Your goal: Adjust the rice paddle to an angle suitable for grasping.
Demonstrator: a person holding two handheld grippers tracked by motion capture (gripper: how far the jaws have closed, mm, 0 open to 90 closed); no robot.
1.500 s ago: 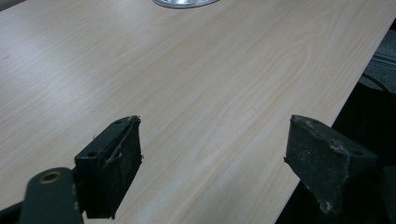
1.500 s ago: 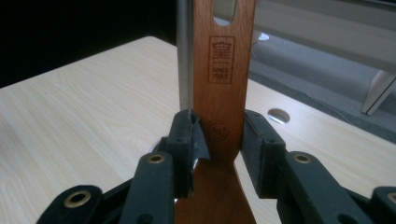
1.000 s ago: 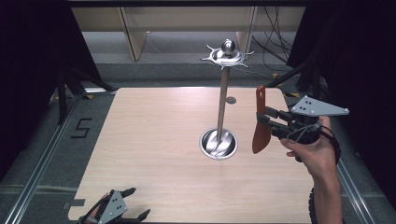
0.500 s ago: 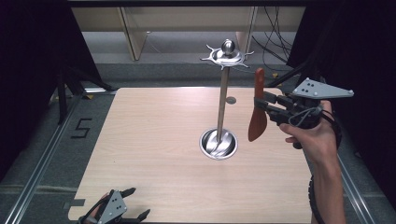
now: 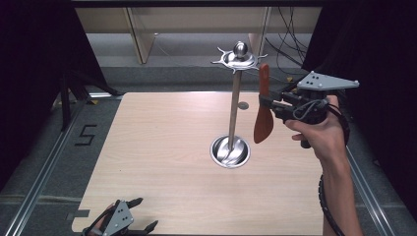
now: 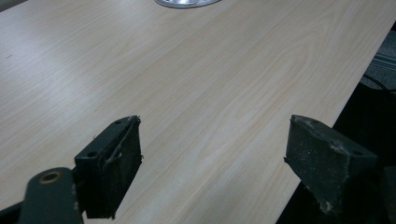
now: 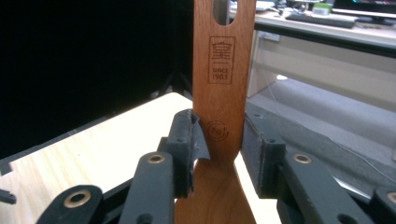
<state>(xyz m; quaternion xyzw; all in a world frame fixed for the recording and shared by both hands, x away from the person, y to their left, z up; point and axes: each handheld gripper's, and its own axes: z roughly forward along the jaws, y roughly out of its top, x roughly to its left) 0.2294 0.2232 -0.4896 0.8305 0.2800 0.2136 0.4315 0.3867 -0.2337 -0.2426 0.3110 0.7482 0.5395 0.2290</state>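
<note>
The right gripper (image 5: 269, 102) sits w/ its jaws clamped on a wooden spatula (image 5: 263, 113), gripping the handle from both sides approx. at mid-length; in the right gripper view the two black pads press on the flat reddish-brown handle (image 7: 224, 88) just below a burnt-in stamp, w/ a hanging slot at the handle's top end. The spatula hangs upright in the air, blade down, handle end up, clear of the table (image 5: 162, 162) and over its right part. It's just right of the metal stand (image 5: 235, 108), a thin upright pole w/ a round dish-like base (image 5: 229, 151) on the table and a ring of hooks plus a ball on top (image 5: 239, 54). The handle's top end is near the hook ring, slightly lower and to its right; can't tell if it touches a hook. The blade's lower tip is above and right of the base, not touching it. The hand (image 5: 319, 132) holding the right gripper comes in from the lower right, forearm over the table's right edge. The left gripper (image 5: 129, 219) rests low at the table's near edge, left of centre, jaws apart w/ nothing between them; in the left gripper view its two pads (image 6: 114, 163) stand wide over bare wood, w/ the rim of the stand's base (image 6: 187, 3) far off at the top edge.
</note>
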